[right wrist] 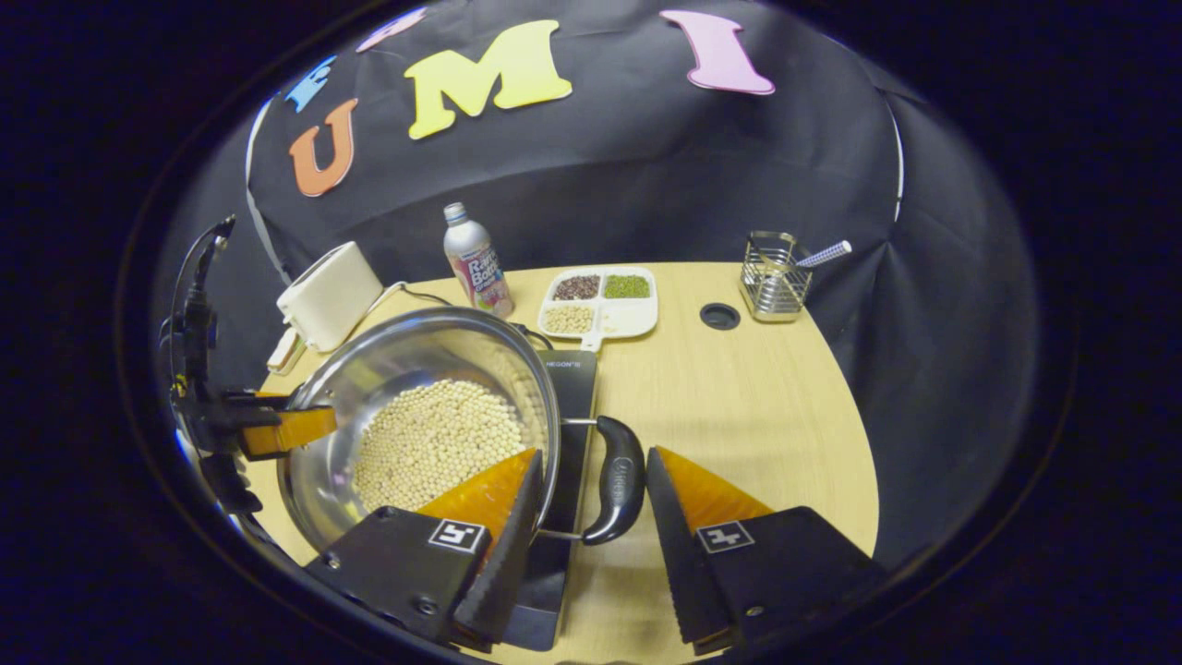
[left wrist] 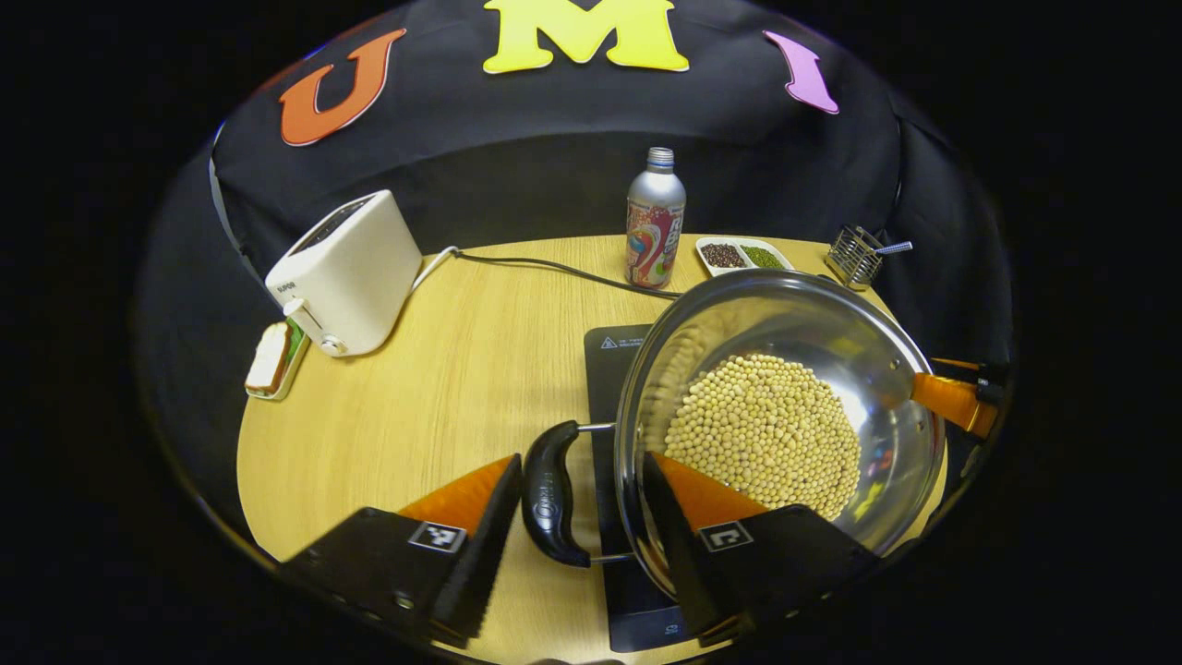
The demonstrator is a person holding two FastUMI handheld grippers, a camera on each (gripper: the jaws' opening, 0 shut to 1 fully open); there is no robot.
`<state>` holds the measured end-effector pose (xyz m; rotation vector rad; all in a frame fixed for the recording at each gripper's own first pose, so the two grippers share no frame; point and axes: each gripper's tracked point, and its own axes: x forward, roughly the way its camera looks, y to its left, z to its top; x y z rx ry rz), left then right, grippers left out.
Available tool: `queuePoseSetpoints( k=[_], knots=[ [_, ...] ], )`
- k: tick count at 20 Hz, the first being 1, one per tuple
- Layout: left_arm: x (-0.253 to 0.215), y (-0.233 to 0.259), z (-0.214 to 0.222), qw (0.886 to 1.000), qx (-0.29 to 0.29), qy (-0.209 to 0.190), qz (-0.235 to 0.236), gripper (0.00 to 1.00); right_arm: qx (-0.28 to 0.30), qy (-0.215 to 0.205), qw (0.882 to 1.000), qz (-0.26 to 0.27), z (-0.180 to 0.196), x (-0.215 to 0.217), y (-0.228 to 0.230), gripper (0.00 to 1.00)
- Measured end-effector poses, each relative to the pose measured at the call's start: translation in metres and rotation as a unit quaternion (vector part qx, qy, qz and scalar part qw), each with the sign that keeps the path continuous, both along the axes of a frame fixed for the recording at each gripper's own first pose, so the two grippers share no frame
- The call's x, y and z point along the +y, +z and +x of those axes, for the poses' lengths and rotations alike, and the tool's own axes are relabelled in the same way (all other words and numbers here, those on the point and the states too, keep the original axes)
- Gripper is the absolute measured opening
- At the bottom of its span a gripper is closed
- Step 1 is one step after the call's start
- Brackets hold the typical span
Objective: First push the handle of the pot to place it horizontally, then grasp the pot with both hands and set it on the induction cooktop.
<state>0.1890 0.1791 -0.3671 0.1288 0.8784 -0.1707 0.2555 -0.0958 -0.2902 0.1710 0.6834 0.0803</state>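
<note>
Left gripper view: on the round wooden table point(left wrist: 443, 369), a stainless steel pot point(left wrist: 785, 323) of pale soybeans point(left wrist: 762, 429) sits over the black induction cooktop point(left wrist: 609, 369), its base hidden, so whether it rests on the glass or hangs above it cannot be told. The white toaster point(left wrist: 346, 272) stands well to the pot's left, the drink bottle point(left wrist: 655, 220) just behind its rim, the divided dish of grains point(left wrist: 743, 255) and the wire utensil holder point(left wrist: 854, 254) farther back.

The left gripper point(left wrist: 582, 494) is spread around the pot's black left handle point(left wrist: 551, 494): one finger is outside the handle, the other inside the rim, neither visibly pressing. Right gripper view shows the right gripper point(right wrist: 596, 489) likewise spread around the black right handle point(right wrist: 617, 478), which lies level.

By these frames the handle-levelling looks done, and the work is in the two-handed carry stage, either about to grip or just letting go. If the pot is not yet seated, both grippers would need to close evenly and keep it level, since the loose beans would shift.
</note>
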Motion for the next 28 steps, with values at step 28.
queuePoseSetpoints(
  k=[28],
  knots=[
    [0.001, 0.267, -0.097, 0.959, -0.279, -0.038, -0.043, 0.97, -0.243, 0.021, 0.966, -0.087, -0.109, 0.079, 0.245, 0.81]
  ],
)
